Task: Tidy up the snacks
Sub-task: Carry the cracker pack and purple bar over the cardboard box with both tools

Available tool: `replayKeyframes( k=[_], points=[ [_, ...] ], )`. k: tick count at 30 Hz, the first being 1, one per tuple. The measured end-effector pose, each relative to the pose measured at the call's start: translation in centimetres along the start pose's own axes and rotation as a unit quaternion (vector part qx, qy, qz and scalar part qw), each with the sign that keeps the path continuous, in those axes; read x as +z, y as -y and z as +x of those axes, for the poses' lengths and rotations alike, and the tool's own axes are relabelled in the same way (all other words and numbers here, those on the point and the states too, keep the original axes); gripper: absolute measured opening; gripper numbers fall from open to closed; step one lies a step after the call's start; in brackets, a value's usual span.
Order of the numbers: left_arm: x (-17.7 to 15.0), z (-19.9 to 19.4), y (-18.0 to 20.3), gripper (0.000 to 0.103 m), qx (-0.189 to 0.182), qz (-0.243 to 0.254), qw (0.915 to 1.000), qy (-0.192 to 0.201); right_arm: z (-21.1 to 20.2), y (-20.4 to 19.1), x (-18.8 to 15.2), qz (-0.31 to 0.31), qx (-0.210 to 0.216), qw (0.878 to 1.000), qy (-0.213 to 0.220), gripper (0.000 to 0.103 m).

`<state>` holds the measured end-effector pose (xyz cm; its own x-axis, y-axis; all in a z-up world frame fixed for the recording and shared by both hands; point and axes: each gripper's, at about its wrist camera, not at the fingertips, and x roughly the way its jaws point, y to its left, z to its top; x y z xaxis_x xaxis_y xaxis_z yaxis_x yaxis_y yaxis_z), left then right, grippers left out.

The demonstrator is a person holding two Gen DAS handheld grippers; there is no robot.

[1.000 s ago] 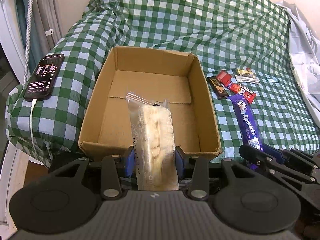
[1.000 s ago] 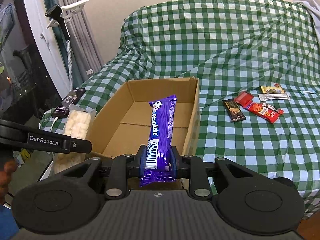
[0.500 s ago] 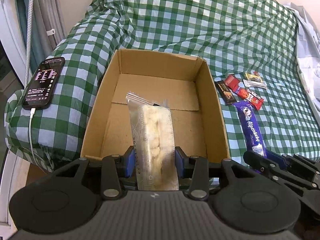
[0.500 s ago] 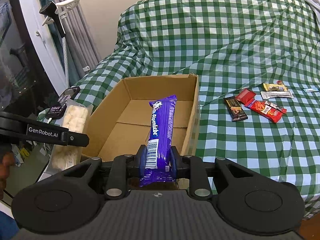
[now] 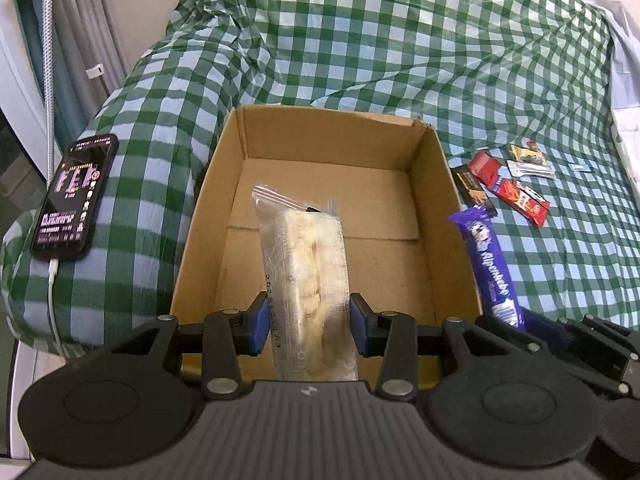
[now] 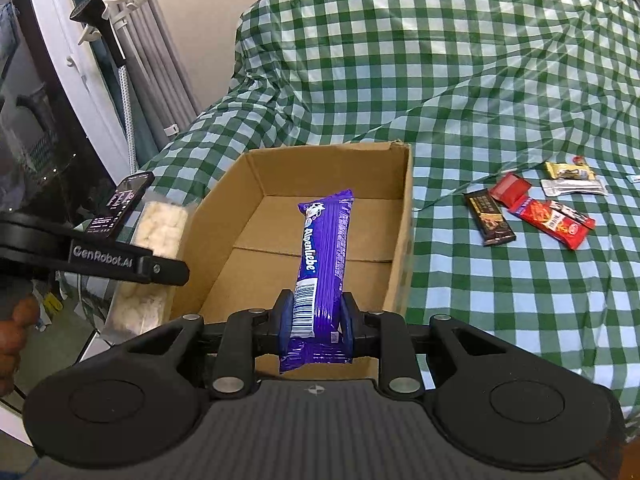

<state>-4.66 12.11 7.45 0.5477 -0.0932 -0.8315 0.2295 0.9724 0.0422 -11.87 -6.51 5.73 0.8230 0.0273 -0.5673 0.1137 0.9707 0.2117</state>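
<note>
Above the near edge of the empty cardboard box (image 5: 436,184), the left gripper (image 5: 306,322) clamps a clear bag of pale snacks (image 5: 306,264) and the right gripper (image 6: 316,320) clamps a purple bar (image 6: 322,248). Next, I judge, both must lower and release inside.

Cardboard box (image 5: 440,184): one
Clear bag of pale snack pieces (image 5: 308,280): one
Purple candy roll (image 6: 324,256): one
Small loose snack packets on the cloth (image 6: 532,204): five
Phone (image 5: 74,196): one
</note>
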Motion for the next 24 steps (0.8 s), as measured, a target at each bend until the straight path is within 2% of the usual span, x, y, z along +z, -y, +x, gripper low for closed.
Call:
replayKeyframes(
  k=[14,24],
  points=[
    [3.1,6.0,-0.6,0.046,0.018,0.013,0.9991,-0.036,5.9,0.8,1.7,0.012,0.003,0.999,-0.030,0.026],
    [3.9,9.6,-0.6,0.046,0.029,0.017,0.9975,-0.062,9.1,1.5,2.0,0.022,-0.002,0.998,-0.051,0.026]
  ],
)
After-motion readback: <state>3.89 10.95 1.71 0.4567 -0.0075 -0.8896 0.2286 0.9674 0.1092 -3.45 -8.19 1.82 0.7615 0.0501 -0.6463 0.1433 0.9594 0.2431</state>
